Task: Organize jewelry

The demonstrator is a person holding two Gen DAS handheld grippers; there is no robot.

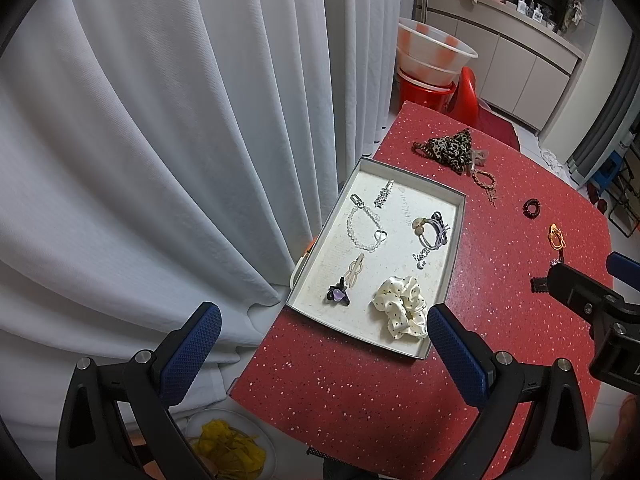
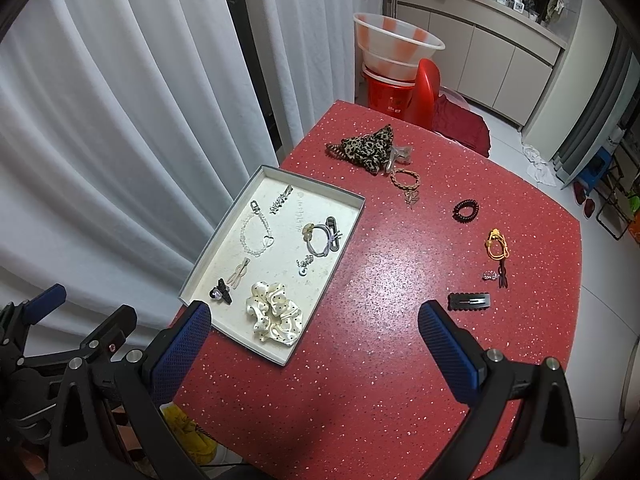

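Observation:
A shallow grey tray (image 1: 328,264) (image 2: 352,216) lies at the left edge of the red speckled table (image 2: 380,360). It holds a cream dotted scrunchie (image 1: 402,312) (image 2: 274,312), a bead bracelet (image 1: 366,232), hair ties (image 1: 434,230), a purple claw clip (image 1: 338,294) and small clips. Loose on the table are a leopard scrunchie (image 2: 368,148), a braided bracelet (image 2: 406,180), a dark spiral tie (image 2: 466,210), an orange cord (image 2: 496,244) and a black snap clip (image 2: 468,301). My left gripper (image 1: 323,312) hangs open before the tray's near end. My right gripper (image 2: 316,314) is open above bare table, short of the snap clip.
White curtains (image 1: 180,140) hang close along the table's left side. A red chair (image 2: 426,92) and stacked basins (image 2: 396,48) stand beyond the far edge. On the floor below the near left corner sits a plate with something yellow (image 1: 230,446). Kitchen cabinets (image 2: 492,68) line the back.

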